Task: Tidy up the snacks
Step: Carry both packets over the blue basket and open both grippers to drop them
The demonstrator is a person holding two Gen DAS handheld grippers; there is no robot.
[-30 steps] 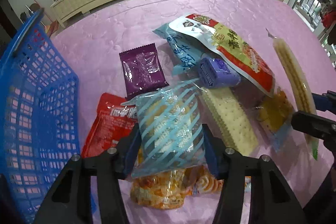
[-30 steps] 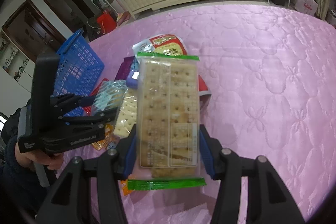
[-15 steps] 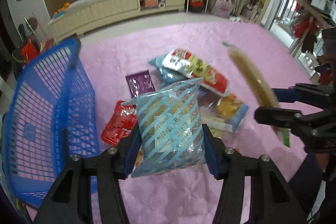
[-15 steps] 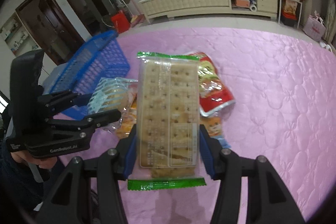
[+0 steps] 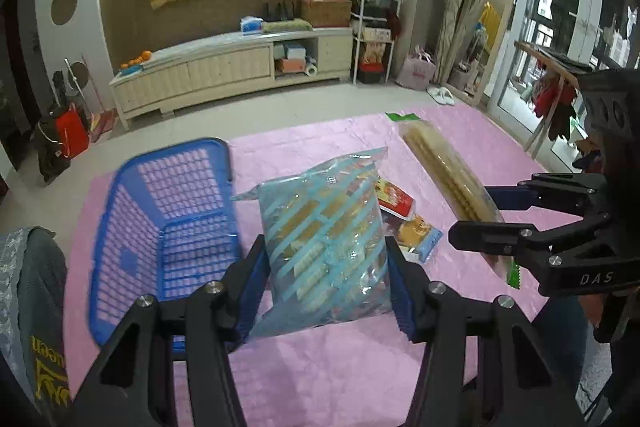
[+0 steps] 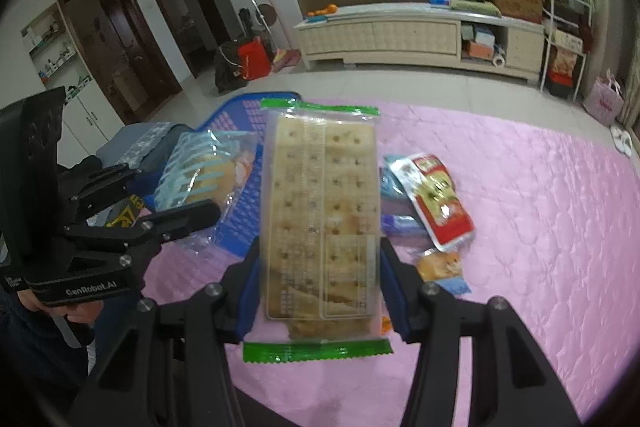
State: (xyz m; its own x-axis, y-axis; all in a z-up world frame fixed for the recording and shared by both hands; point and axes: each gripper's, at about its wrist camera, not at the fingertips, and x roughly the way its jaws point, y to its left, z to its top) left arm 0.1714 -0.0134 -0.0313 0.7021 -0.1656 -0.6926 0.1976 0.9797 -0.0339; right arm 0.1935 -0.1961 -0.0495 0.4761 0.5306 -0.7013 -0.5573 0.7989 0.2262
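My left gripper (image 5: pixel 326 291) is shut on a clear bag with light blue stripes (image 5: pixel 326 247) and holds it in the air, just right of the blue plastic basket (image 5: pixel 132 227). My right gripper (image 6: pixel 318 279) is shut on a clear cracker pack with green ends (image 6: pixel 320 219), also held high above the pink tablecloth. The right gripper and its crackers (image 5: pixel 448 175) show at the right of the left wrist view. The left gripper and striped bag (image 6: pixel 196 175) show at the left of the right wrist view, over the basket (image 6: pixel 240 203).
Several snack packets lie on the pink cloth (image 6: pixel 540 227): a red and white bag (image 6: pixel 436 199), a light blue packet (image 6: pixel 390 183), a small orange and blue packet (image 6: pixel 440 267). A grey bundle (image 5: pixel 28 291) lies left of the basket. A cabinet (image 5: pixel 224 75) stands beyond the table.
Both grippers have lifted their packs well above the snack pile. The left gripper has moved left and back, so the basket now lies beside its bag.
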